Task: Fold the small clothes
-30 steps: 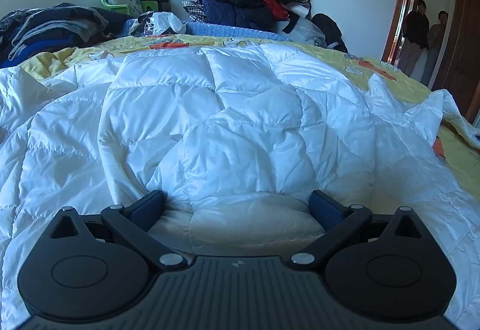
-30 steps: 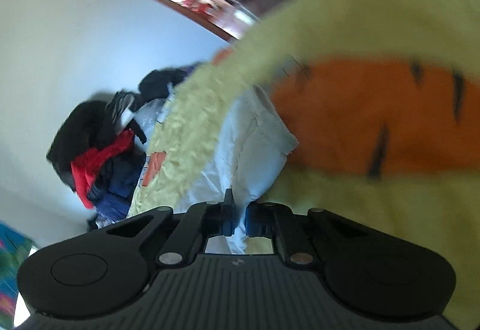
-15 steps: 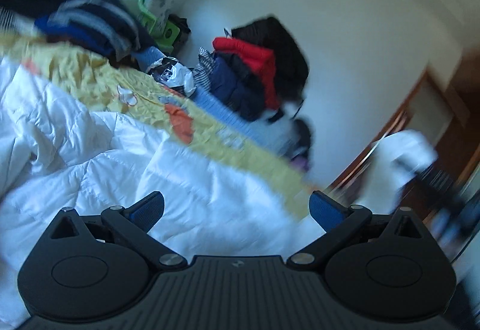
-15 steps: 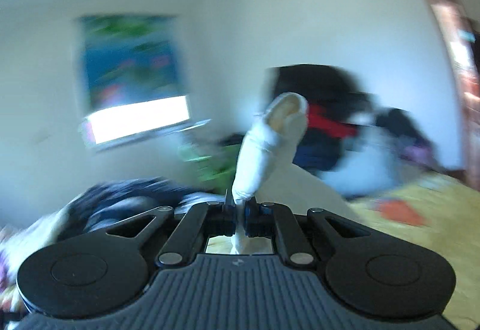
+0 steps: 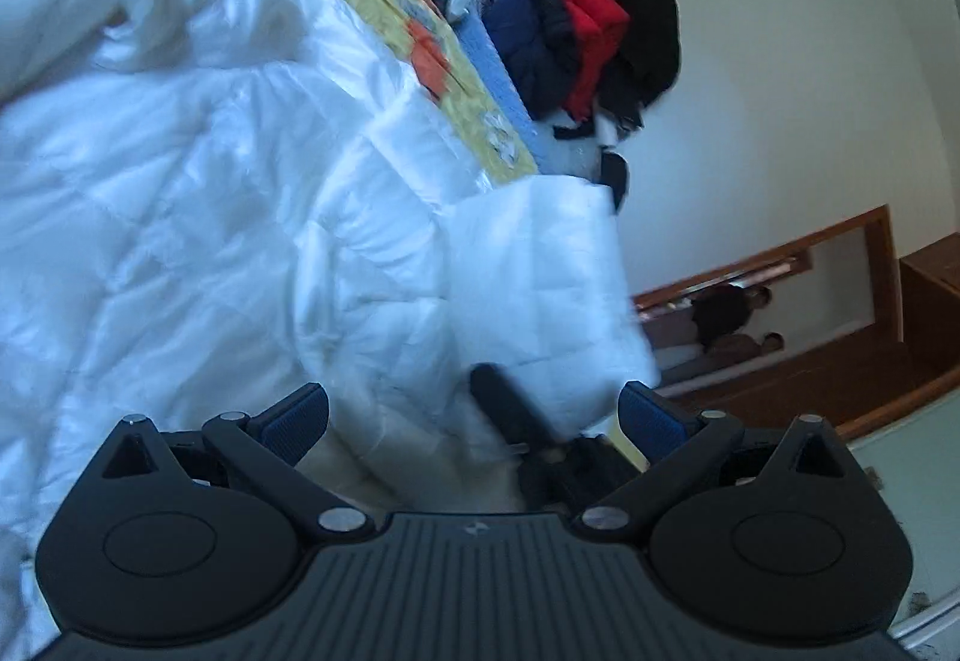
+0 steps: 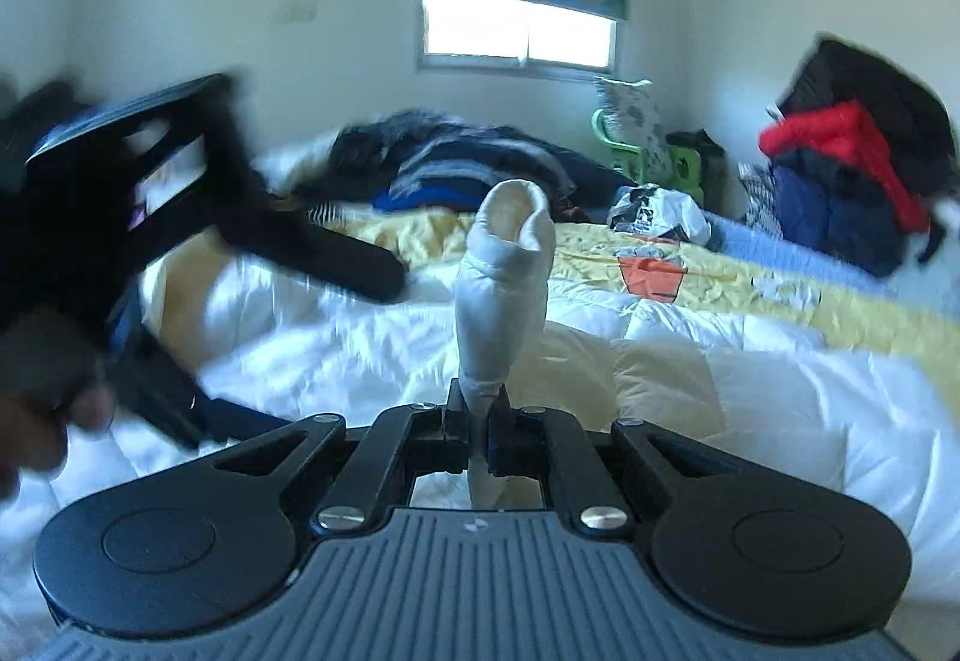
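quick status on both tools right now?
Left tool: open, nothing between its pads.
Right tool: shut on a white garment.

Two wrist fisheyes low over the white duvet [image 5: 180, 181] — left rolled sideways, right level — sharing the clothes pile [image 6: 852, 181].

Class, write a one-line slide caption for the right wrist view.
Right gripper shut on a white garment sleeve above the white quilted garment on the bed, left gripper blurred alongside.
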Available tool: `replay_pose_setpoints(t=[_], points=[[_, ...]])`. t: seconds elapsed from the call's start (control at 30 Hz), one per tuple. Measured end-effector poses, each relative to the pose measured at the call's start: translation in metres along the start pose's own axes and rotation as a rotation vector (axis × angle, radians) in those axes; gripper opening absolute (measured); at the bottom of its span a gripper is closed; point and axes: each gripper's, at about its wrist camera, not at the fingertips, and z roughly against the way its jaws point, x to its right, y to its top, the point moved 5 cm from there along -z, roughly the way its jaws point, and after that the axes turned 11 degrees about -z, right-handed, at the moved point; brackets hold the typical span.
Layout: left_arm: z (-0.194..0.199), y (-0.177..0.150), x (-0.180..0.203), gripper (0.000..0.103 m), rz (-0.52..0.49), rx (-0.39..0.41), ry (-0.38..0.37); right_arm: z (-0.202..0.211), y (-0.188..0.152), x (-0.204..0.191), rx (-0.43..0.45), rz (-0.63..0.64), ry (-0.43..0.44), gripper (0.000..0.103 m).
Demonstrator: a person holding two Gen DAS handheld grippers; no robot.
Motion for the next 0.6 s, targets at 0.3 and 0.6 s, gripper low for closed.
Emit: replay_pose_setpoints(t=[0.3, 0.6], points=[[-0.028, 0.008, -0.007, 0.103, -0.015, -0.002, 0.040, 0.007, -0.022, -0.029, -0.057, 0.074, 0.030, 0.032], [-0.032, 0.004, -0.012, 0.078, -0.045, -0.015, 0.163, 0.050, -0.017, 0.008, -0.005, -0.093, 0.064, 0.067]])
